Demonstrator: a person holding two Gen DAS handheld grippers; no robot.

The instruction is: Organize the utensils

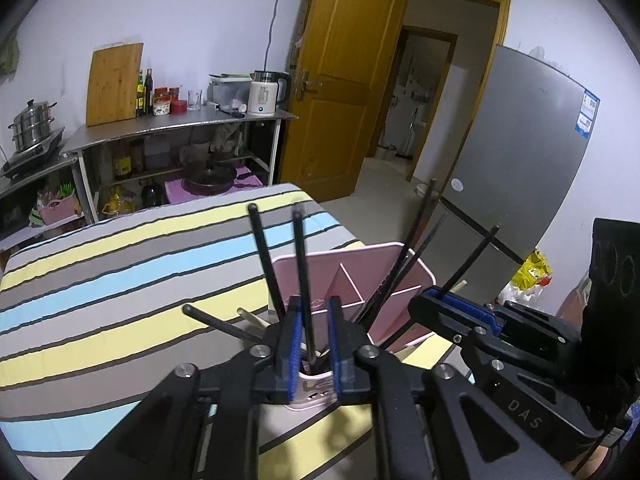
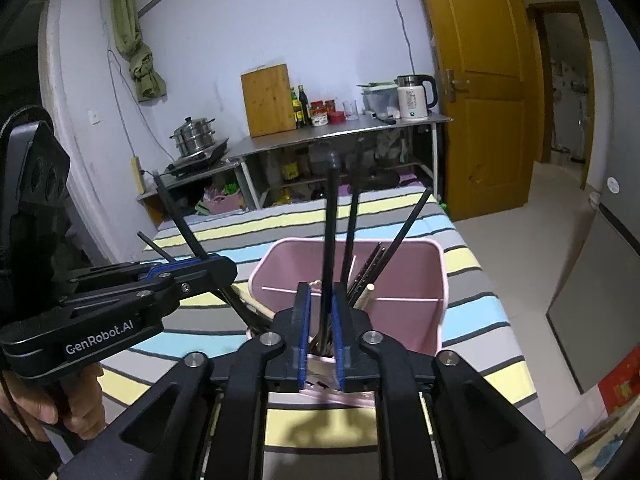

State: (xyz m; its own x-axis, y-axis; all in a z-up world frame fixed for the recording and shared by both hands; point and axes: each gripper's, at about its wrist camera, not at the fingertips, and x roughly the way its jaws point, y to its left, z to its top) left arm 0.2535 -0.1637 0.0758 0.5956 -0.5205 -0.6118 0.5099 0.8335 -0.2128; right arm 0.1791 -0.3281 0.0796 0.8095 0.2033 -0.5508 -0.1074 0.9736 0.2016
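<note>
A pink divided utensil holder (image 1: 400,247) (image 2: 404,276) stands on the striped tablecloth (image 1: 120,280). Several black chopsticks (image 1: 412,248) and a few pale wooden ones (image 2: 365,296) lean in it. In the left wrist view my left gripper (image 1: 314,306) hovers over the holder's near compartment; a blurred black chopstick (image 1: 301,256) stands between its blue pads with a gap on both sides. My right gripper (image 2: 320,292) is beside it over the same holder, with another black chopstick (image 2: 331,220) upright and loose between its pads. Each gripper shows side-on in the other's view: right gripper (image 1: 440,300), left gripper (image 2: 216,266).
A steel shelf (image 1: 180,124) behind the table carries a cutting board (image 1: 114,84), bottles, jars and a kettle (image 1: 266,92). A steamer pot (image 2: 194,136) sits on a hob. A grey fridge (image 1: 520,152) and an open wooden door (image 1: 344,80) stand to the right. A hand (image 2: 44,404) holds the left gripper.
</note>
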